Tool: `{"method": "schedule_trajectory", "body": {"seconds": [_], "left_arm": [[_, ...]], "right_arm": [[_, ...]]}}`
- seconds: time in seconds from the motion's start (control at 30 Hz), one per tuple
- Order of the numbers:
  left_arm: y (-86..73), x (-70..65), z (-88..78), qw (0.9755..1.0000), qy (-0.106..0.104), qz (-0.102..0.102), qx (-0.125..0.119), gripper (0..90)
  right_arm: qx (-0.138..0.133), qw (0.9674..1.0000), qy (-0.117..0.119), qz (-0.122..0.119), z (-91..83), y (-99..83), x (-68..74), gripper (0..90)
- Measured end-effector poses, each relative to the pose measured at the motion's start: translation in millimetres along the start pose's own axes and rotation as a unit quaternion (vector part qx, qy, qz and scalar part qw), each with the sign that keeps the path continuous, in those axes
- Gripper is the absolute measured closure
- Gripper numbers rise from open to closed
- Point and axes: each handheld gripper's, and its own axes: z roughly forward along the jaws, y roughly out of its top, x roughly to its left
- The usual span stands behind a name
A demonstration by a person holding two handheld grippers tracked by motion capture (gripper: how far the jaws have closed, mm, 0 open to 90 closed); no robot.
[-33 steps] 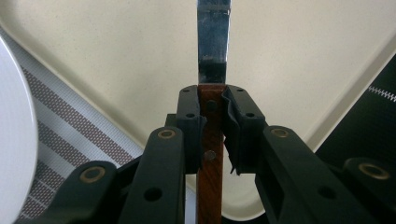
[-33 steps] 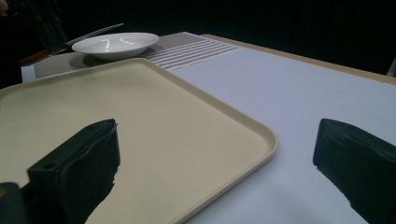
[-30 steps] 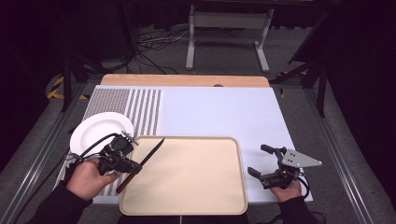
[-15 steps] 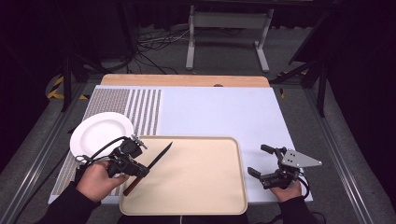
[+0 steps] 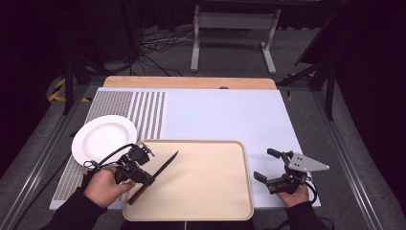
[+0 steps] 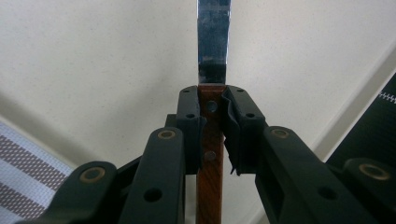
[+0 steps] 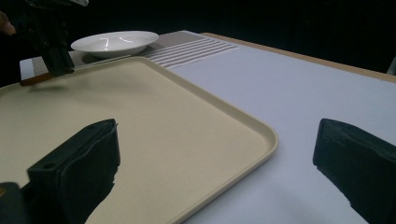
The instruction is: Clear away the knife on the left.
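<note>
- The left gripper [image 5: 143,176] has its jaws clamped on the wooden handle of the knife [image 5: 154,176], blade out over the left part of the beige tray [image 5: 210,201]
- The knife seems not yet laid flat on the tray; setting it down and letting go is likely what remains
- The right gripper [image 5: 269,167] rests with jaws wide apart and empty, just right of the tray
- A white plate [image 5: 103,139] lies on a striped mat [image 5: 139,108], on a pale blue table cover [image 5: 225,115]; the room around is dark, with cables on the floor

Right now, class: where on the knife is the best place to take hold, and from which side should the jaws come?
Probably the wooden handle, near the blade. The knife lies over the tray, blade tip toward its middle, so come from the handle end. The left gripper clamps the handle's flat sides that way.
</note>
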Motion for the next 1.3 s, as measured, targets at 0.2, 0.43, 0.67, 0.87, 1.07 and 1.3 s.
{"method": "schedule_trajectory", "body": {"seconds": [0.2, 0.43, 0.67, 0.87, 1.07, 1.3], "left_arm": [[1.8, 1.0, 9.4, 0.9999, -0.007, -0.003, 0.01, 77.4], [1.9, 2.4, 15.6, 0.9998, -0.011, -0.001, 0.016, 77.3], [2.2, 3.2, 20.5, 0.9997, -0.014, -0.001, 0.021, 77.1], [2.1, 2.9, 22.0, 0.9997, -0.013, 0.001, 0.022, 76.6], [1.8, 3.4, 23.9, 0.9996, -0.013, -0.001, 0.024, 76.5], [2.6, 1.6, 17.6, 0.9994, -0.031, 0.016, 0.001, 58.9]], "right_arm": [[0.001, 1.0, -0.001, 0.001, -0.1, 0.1, 0.0, 1.4], [0.001, 1.0, 0.0, 0.001, -0.2, 0.0, -0.2, 1.5], [-0.001, 1.0, 0.0, 0.002, -0.4, 0.1, 0.0, 1.5], [-0.001, 1.0, 0.002, 0.002, -0.6, 0.2, -0.2, 1.9], [-0.003, 1.0, 0.002, 0.002, -0.8, 0.1, -0.4, 1.9], [-0.003, 1.0, 0.002, 0.002, -0.9, 0.2, -0.3, 1.9]]}}
